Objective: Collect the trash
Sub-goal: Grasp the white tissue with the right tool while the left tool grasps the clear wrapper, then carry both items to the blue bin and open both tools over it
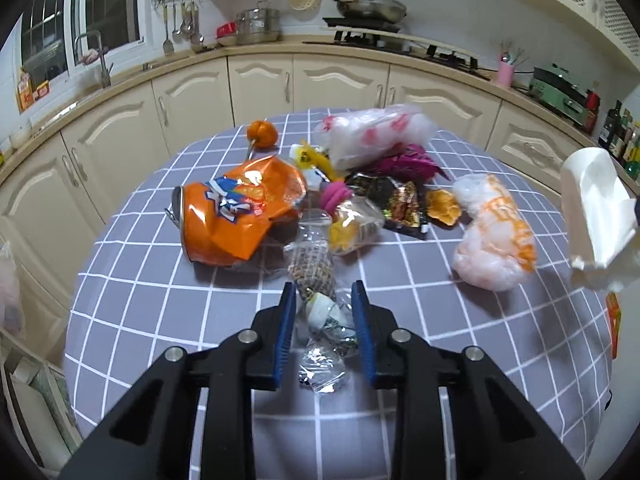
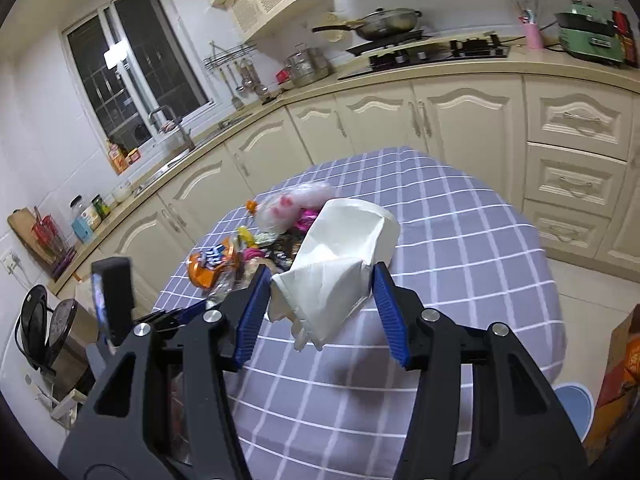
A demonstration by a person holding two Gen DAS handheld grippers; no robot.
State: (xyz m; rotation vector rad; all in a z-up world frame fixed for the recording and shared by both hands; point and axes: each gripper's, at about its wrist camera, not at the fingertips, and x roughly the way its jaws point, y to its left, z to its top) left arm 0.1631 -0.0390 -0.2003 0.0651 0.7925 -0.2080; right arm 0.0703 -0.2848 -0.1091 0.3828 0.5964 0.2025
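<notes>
Trash pile sits mid-table on the grey checked tablecloth (image 1: pixel 160 308). Left to right: crushed orange soda can (image 1: pixel 236 216) far left of the pile, small orange fruit (image 1: pixel 262 133) behind it, dark foil snack wrappers (image 1: pixel 396 200) in the centre, white-and-pink plastic bag (image 1: pixel 372 132) at the far side, white-and-orange plastic bag (image 1: pixel 496 232) to the right.

Left gripper (image 1: pixel 324 300): jaws narrowed around a crinkled clear plastic wrapper (image 1: pixel 320 320) at the near edge of the pile; can't tell if the pads are pressing it. The can lies just beyond and left.

Right gripper (image 2: pixel 320 284): partly closed, clamping a crumpled white paper cup (image 2: pixel 340 264), lifted clear of the table, right of the pile.
</notes>
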